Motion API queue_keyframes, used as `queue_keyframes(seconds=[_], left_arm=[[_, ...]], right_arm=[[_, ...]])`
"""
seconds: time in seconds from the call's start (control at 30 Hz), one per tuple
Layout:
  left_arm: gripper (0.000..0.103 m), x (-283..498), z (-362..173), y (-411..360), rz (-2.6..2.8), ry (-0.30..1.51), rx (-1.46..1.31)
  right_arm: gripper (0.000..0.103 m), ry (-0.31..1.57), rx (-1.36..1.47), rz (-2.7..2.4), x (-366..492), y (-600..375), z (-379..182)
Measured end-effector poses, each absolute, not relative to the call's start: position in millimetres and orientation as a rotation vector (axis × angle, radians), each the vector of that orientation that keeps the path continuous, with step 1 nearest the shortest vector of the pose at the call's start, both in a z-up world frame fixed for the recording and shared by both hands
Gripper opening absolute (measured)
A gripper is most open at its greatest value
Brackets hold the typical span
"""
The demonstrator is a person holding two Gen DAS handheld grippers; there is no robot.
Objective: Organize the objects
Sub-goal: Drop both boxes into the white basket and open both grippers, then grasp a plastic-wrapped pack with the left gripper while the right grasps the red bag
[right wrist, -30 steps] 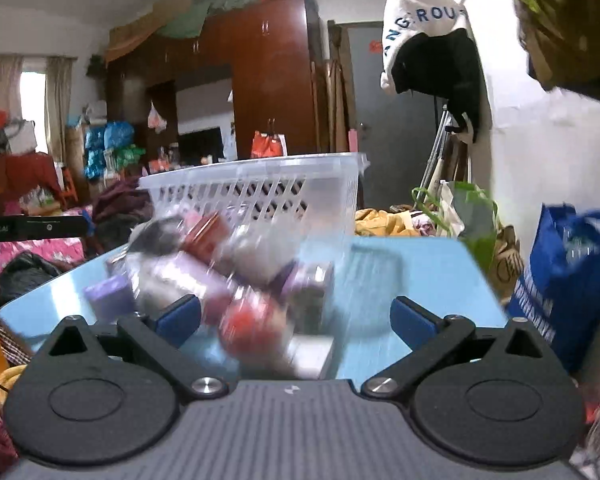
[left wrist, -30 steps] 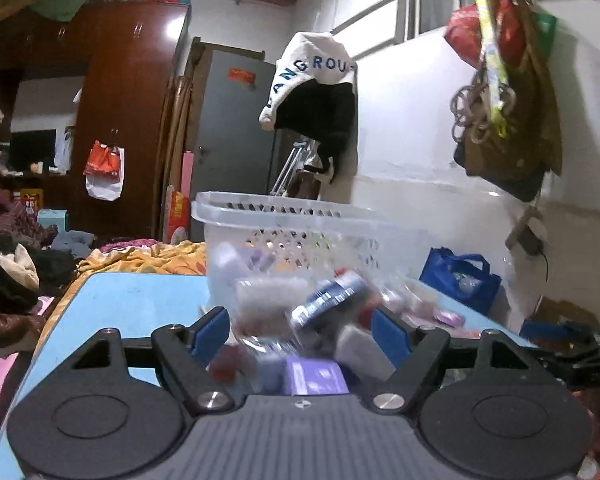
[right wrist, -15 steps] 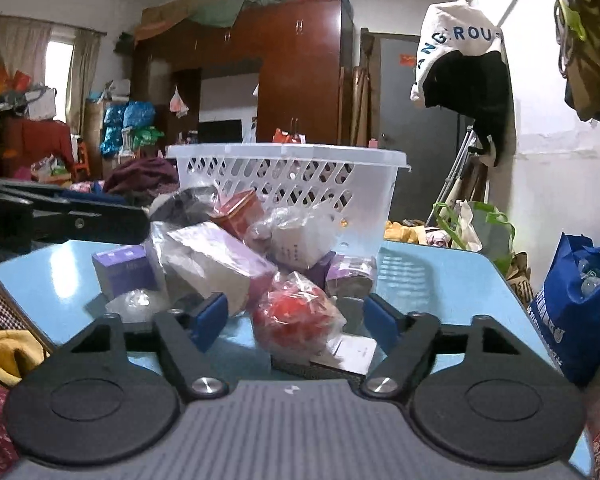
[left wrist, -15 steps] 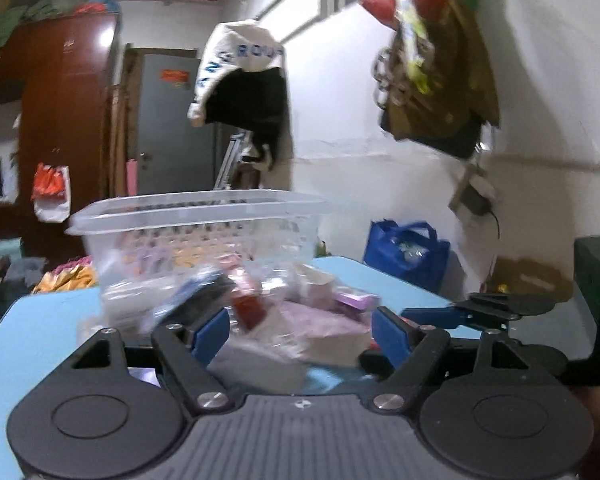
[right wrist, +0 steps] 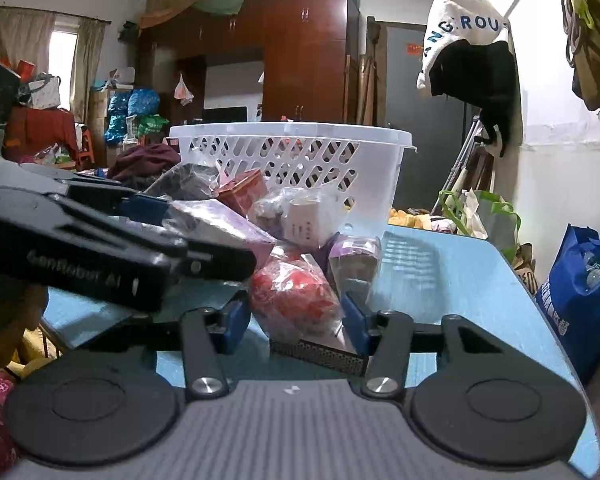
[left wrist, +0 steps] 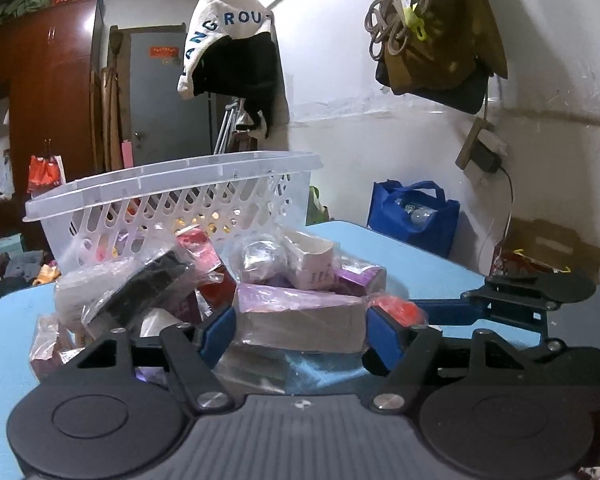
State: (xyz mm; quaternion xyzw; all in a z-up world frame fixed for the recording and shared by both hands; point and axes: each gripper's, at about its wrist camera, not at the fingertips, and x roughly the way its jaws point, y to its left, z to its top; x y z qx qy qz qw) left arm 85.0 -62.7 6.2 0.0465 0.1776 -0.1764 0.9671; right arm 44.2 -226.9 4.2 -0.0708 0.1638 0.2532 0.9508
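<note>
A heap of small wrapped packages lies on the blue table (left wrist: pixel 416 268) in front of a white slotted basket (left wrist: pixel 172 196). My left gripper (left wrist: pixel 302 330) is open, its blue fingers on either side of a long purple-wrapped box (left wrist: pixel 300 320). My right gripper (right wrist: pixel 294 318) is open around a red item in clear wrap (right wrist: pixel 292 298), fingers close to its sides. The basket (right wrist: pixel 296 160) stands behind the heap. The right gripper shows in the left wrist view (left wrist: pixel 528 296); the left gripper shows in the right wrist view (right wrist: pixel 100 248).
A black bagged item (left wrist: pixel 148 292), a white carton (left wrist: pixel 308 260) and a small purple box (right wrist: pixel 354 256) lie in the heap. A flat black mesh piece (right wrist: pixel 320 354) lies under the red item. A blue bag (right wrist: pixel 584 292) stands beyond the table's right edge.
Both grippers have come in low toward the heap. The left now straddles the purple box; the right has narrowed around the red wrapped item. The left gripper now crosses the right view.
</note>
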Motion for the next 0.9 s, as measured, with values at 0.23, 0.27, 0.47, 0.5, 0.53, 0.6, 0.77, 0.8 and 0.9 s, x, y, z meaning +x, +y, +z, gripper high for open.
queue_keyframes(seconds=[0.23,0.27,0.47,0.5,0.53,0.6,0.77,0.8,0.9], left_arm=[[0.072,78,9,-59,-0.352,0.287,0.075],[0.072,75,11,-56,-0.355,0.271,0.064],[0.072,60,24,-29,-0.353,0.189,0.0],[0.072,60,26,-23,-0.346,0.179,-0.017],[0.072,59,28,-17,-0.337,0.171,-0.035],[0.072,60,32,-3,-0.326,0.159,-0.074],[0.072,60,41,26,-0.277,0.128,-0.139],[0.072,60,42,30,-0.271,0.127,-0.146],[0.072,62,43,38,-0.257,0.121,-0.162]], right_arm=[[0.053,0.333,-0.14,0.516,43,-228,4],[0.053,0.334,-0.136,0.516,43,-228,4],[0.053,0.314,-0.118,0.51,41,-232,10],[0.053,0.31,-0.115,0.509,41,-232,11],[0.053,0.306,-0.114,0.508,40,-233,13],[0.053,0.299,-0.104,0.506,40,-235,16],[0.053,0.281,-0.082,0.513,41,-237,26],[0.053,0.277,-0.084,0.517,41,-235,28],[0.053,0.258,-0.093,0.523,44,-228,37]])
